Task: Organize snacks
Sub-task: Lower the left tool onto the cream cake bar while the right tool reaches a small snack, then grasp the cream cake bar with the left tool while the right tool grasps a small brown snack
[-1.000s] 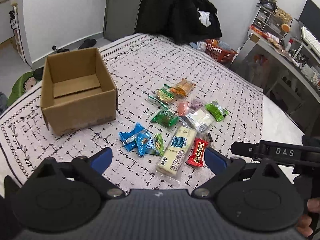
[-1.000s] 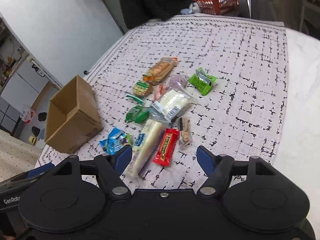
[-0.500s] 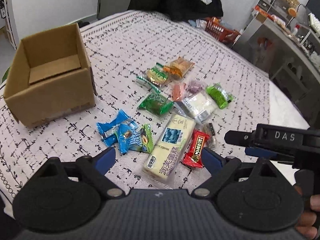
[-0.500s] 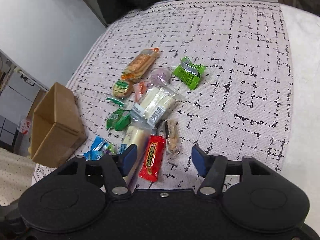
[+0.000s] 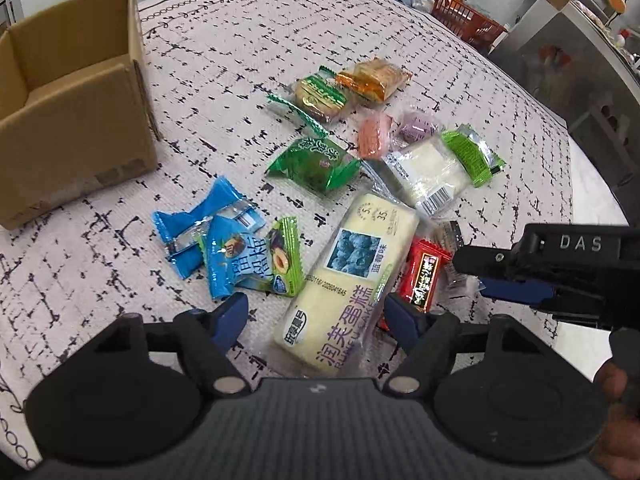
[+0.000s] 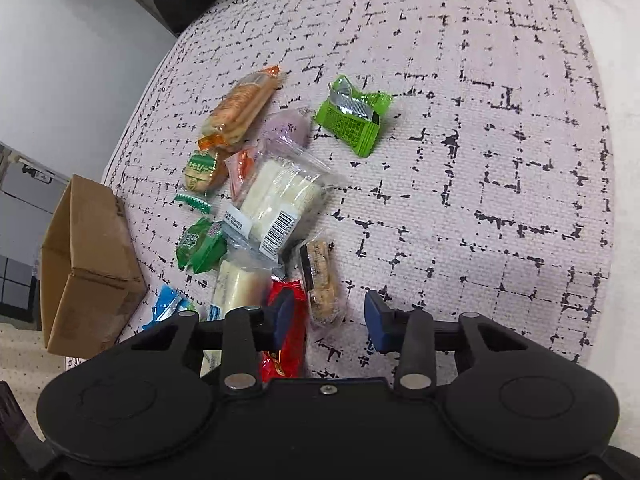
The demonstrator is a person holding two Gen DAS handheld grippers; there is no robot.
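Observation:
Several wrapped snacks lie in a loose pile on a patterned cloth. My left gripper (image 5: 316,314) is open, its jaws either side of the near end of a long cream cake pack (image 5: 348,284). A red bar (image 5: 422,272) lies right of it and blue packets (image 5: 212,240) lie left. An empty cardboard box (image 5: 68,108) stands at the far left. My right gripper (image 6: 330,316) is open just over a small brown biscuit pack (image 6: 322,280), with the red bar (image 6: 286,344) under its left finger. The right gripper also shows in the left wrist view (image 5: 516,280).
A white bread pack (image 6: 276,204), a green wafer pack (image 6: 352,118), an orange cracker pack (image 6: 238,110) and a dark green pack (image 6: 200,246) lie further off. An orange basket (image 5: 466,26) and a metal shelf (image 5: 568,60) stand beyond the table's far right edge.
Both grippers have moved down and forward toward the pile. The left now straddles the cake pack's end; the right has come over the biscuit pack and red bar.

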